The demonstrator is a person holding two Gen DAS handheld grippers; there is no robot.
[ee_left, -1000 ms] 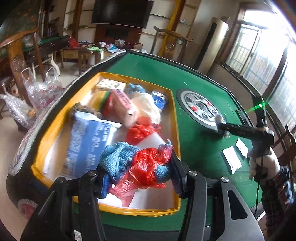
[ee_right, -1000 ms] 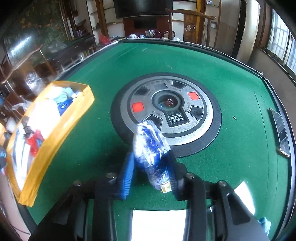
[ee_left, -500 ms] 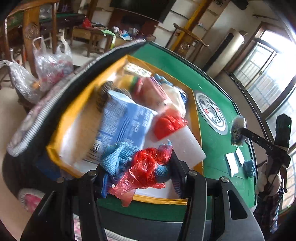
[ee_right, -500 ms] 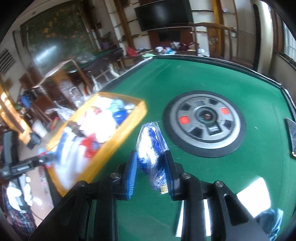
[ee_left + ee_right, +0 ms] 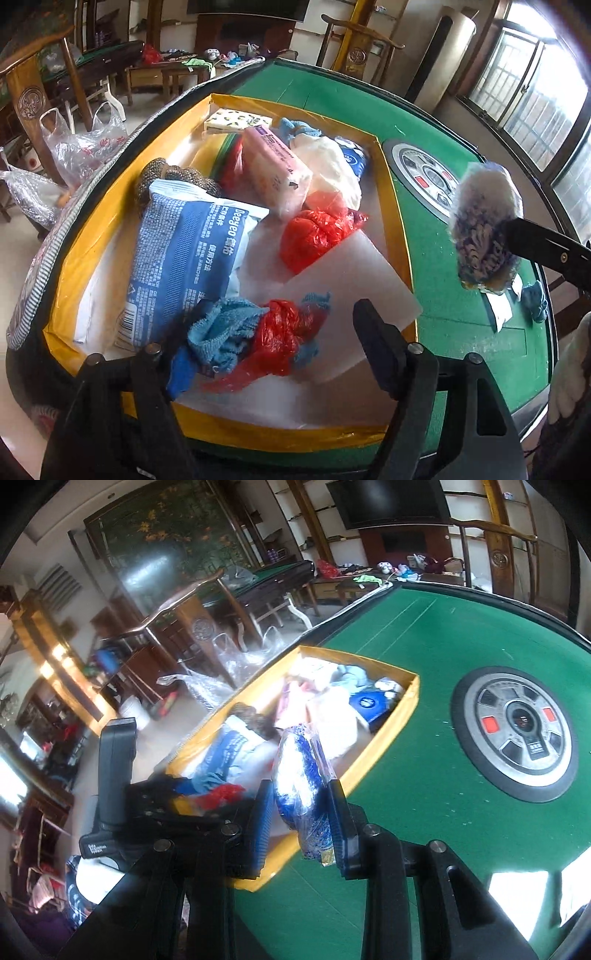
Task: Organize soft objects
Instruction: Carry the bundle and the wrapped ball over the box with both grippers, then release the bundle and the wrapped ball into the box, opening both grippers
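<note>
Left wrist view: left gripper (image 5: 275, 334) over near end of yellow-rimmed box (image 5: 397, 206) on green mahjong table (image 5: 436, 291). Jaws opening, spread wide; blue cloth bundled with red plastic bag (image 5: 258, 332) between them, lying against left finger, clear of right finger. Inside box: blue-and-white Deeyeo pack (image 5: 184, 258) at left, pink tissue pack (image 5: 275, 170) toward far middle, crumpled red bag (image 5: 314, 232) at centre, white foam sheet (image 5: 343, 295) at near right, white bag (image 5: 328, 166) and blue-labelled pack (image 5: 354, 157) at far right, spotted pack (image 5: 236, 120) at far end, brown knitted item (image 5: 166, 175) at far left. Right of box, blue-and-white wrapped bundle (image 5: 482, 225) held in air on tip of black right gripper, above table felt. Small blue cloth (image 5: 533, 299) and white paper (image 5: 500, 310) on table at right edge. Gloved hand (image 5: 569, 369) at lower right

Right wrist view: right gripper (image 5: 301, 812) pinching blue-and-white wrapped bundle (image 5: 301, 790) between blue pads, jaws narrow. Bundle above near right rim of yellow-rimmed box (image 5: 369, 760); picture motion-blurred. Left gripper body (image 5: 114, 771) at near left end of box. Round dial panel (image 5: 517, 734) in table centre, well right of box
</note>
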